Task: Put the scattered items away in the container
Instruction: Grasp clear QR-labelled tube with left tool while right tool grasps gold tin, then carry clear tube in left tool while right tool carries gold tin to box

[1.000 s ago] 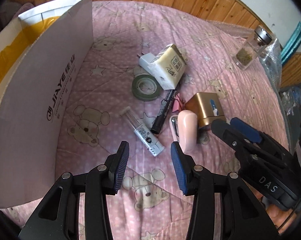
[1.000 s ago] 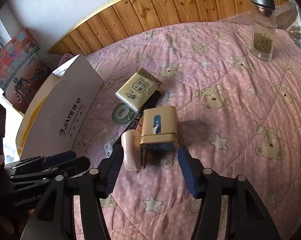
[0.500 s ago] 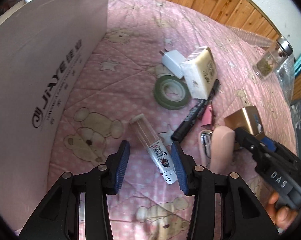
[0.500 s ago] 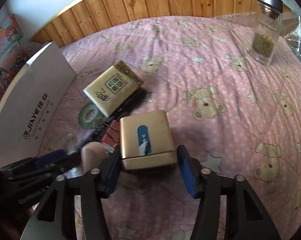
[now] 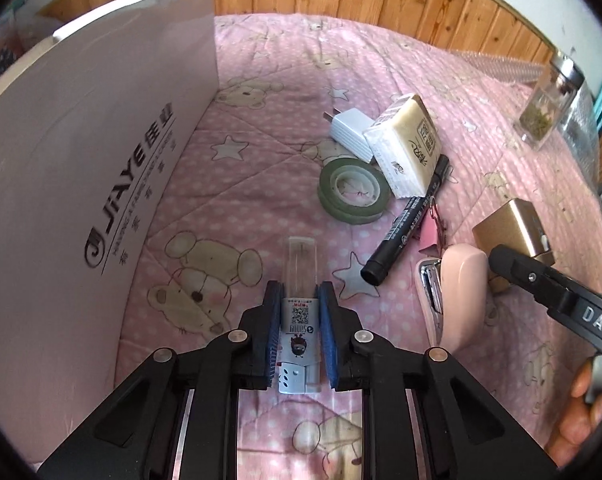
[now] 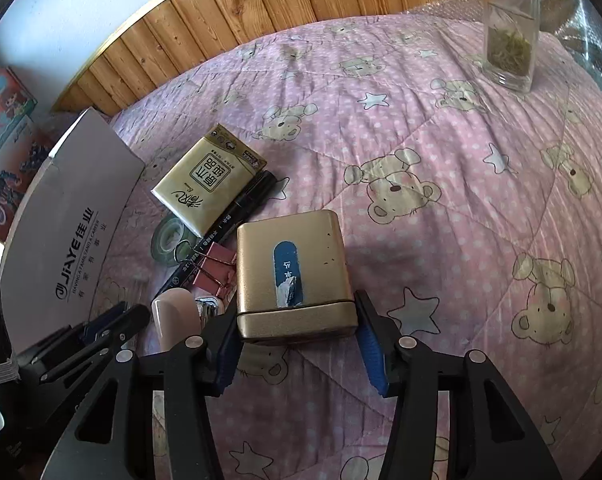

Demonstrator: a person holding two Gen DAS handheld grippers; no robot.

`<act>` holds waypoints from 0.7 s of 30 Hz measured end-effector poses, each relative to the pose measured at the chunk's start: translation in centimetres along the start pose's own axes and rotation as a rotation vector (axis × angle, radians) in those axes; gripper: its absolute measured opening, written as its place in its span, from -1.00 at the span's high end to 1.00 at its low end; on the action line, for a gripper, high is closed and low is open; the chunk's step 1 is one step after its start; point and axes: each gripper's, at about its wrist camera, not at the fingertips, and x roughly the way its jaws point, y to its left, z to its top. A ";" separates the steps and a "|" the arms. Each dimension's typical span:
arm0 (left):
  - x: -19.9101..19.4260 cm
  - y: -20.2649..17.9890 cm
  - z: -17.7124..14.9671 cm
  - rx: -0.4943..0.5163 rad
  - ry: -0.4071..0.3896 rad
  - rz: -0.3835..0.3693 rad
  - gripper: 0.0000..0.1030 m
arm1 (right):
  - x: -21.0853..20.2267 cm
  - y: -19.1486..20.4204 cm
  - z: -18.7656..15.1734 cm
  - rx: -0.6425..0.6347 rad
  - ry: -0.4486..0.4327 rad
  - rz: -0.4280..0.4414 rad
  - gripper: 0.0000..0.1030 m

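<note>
The step in hand is a double pickup on the bed quilt (image 5: 285,92); the left gripper (image 5: 299,326) has its jaws closing on a small clear-capped tube (image 5: 299,312) lying between its pads, which look to be touching its sides; the right gripper (image 6: 297,344) brackets the gold tin (image 6: 295,272), its pads at the tin's near corners and seemingly in contact, though how firmly I cannot tell. The white box (image 5: 81,168), presumably the container, stands just left of the left gripper; tape roll (image 5: 353,192), marker (image 5: 405,224), tissue pack (image 5: 409,148), charger (image 5: 351,128) and pink stapler (image 5: 461,292) lie ahead and to its right. Next, I judge, both grips must firm up, then lift and carry leftward over the box's rim.
</note>
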 end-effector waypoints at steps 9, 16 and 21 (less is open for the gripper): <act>-2.9 1.1 -0.7 -0.064 0.005 -0.078 0.63 | -1.6 0.2 0.2 0.029 -0.031 0.034 -0.01; -5.7 -0.1 -0.6 -0.028 -0.028 -0.087 0.63 | -2.9 1.3 0.3 0.010 -0.059 0.060 -0.01; -7.9 -0.5 -1.1 -0.007 -0.060 -0.092 0.63 | -4.0 1.9 0.2 -0.004 -0.083 0.065 -0.01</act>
